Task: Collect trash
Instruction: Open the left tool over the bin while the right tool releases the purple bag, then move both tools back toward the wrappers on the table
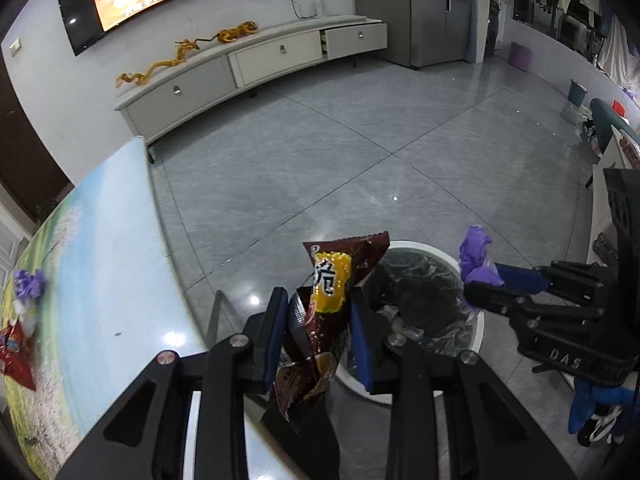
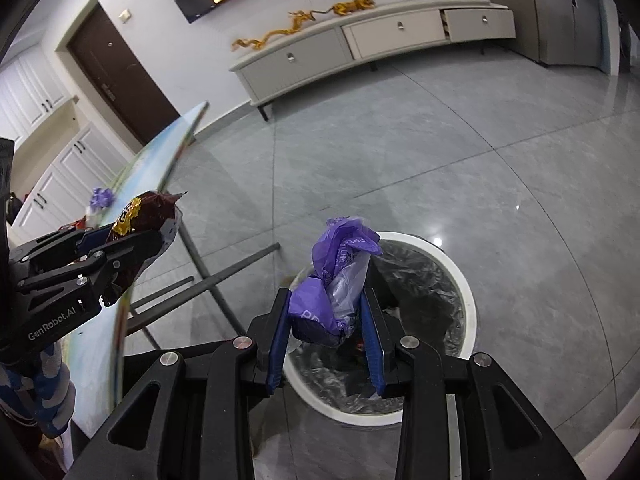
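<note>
Fingers of the left gripper [image 1: 320, 336] are clamped on a brown snack wrapper [image 1: 320, 320], whose long axis runs up and forward between the blue pads [image 1: 362, 344]; a yellow panel on it carries a black Chinese character. Those of the right gripper [image 2: 326, 328] are pinched on a crumpled purple wrapper [image 2: 336, 280] with pale lettering, only "PRE" legible. Just beyond and below the right fingertips sits the white-rimmed trash bin [image 2: 466, 284], lined with dark plastic and already holding scraps; the purple wrapper hangs over its near rim. From the left view the bin [image 1: 440, 250] lies ahead and to the right of the fingers, so I judge the right hand nearer to a drop. Gripper bodies read "DAS" and "GenRobot.AI". To the left of the left fingers, the bench [image 1: 104, 240] carries another purple wrapper [image 1: 28, 284] and a red wrapper [image 1: 16, 356].
</note>
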Tool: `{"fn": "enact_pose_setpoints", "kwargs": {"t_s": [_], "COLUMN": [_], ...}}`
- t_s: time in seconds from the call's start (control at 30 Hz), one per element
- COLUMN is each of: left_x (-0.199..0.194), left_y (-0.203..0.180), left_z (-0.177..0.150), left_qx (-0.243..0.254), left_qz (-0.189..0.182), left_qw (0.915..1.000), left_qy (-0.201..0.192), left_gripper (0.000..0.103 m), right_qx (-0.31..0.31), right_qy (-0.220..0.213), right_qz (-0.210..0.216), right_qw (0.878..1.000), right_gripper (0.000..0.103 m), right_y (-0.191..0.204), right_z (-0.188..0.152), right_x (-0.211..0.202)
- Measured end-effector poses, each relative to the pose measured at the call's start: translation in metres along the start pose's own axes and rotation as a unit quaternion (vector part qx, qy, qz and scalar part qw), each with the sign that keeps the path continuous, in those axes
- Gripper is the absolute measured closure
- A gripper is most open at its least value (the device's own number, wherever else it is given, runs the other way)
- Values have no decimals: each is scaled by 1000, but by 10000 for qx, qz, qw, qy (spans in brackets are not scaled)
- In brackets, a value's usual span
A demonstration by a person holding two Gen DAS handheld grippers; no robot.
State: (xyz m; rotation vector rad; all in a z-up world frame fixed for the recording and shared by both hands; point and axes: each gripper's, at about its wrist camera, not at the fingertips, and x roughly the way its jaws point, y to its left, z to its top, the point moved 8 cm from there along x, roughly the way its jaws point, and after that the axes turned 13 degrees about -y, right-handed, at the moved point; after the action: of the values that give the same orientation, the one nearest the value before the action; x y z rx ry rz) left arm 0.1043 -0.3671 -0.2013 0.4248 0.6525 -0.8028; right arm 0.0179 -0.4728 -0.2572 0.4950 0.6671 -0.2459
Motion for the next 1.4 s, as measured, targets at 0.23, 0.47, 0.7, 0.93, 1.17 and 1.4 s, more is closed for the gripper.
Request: {"fn": "enact_pose_setpoints", "kwargs": {"t_s": [0.23,0.47,0.7,0.93,1.17,1.4], "left_x": [23,39,36,20,-15,-52], "left_y": [-9,-17,-22,-14,2,28], "left_z": [2,8,18,24,30,32], "left_qx": [-119,-373,-658,-755,-803,-883], "left_qz": [-242,-578,-966,-855,-514,-196], "left_qw": [9996,9975,9931,9934,9941,9930], "left_qy": [120,183,107,-83,-522,-757], "left_gripper": [73,65,50,50,50,50], "right_qx": [33,30,86,142,179,180], "right_qy": [106,231,250,129,-111,-357], "right_qz": [-132,-356,-585,-632,-588,-509], "right_qw": [9999,9991,9979,9978,9980,9979], "right_gripper": [68,64,53,52,52,52], "right_y": [-8,-21,-29,-30,-24,-15], "right_z": [-1,-4,-6,-3,6,12], "right_x": [11,23,22,8,-14,-41]}}
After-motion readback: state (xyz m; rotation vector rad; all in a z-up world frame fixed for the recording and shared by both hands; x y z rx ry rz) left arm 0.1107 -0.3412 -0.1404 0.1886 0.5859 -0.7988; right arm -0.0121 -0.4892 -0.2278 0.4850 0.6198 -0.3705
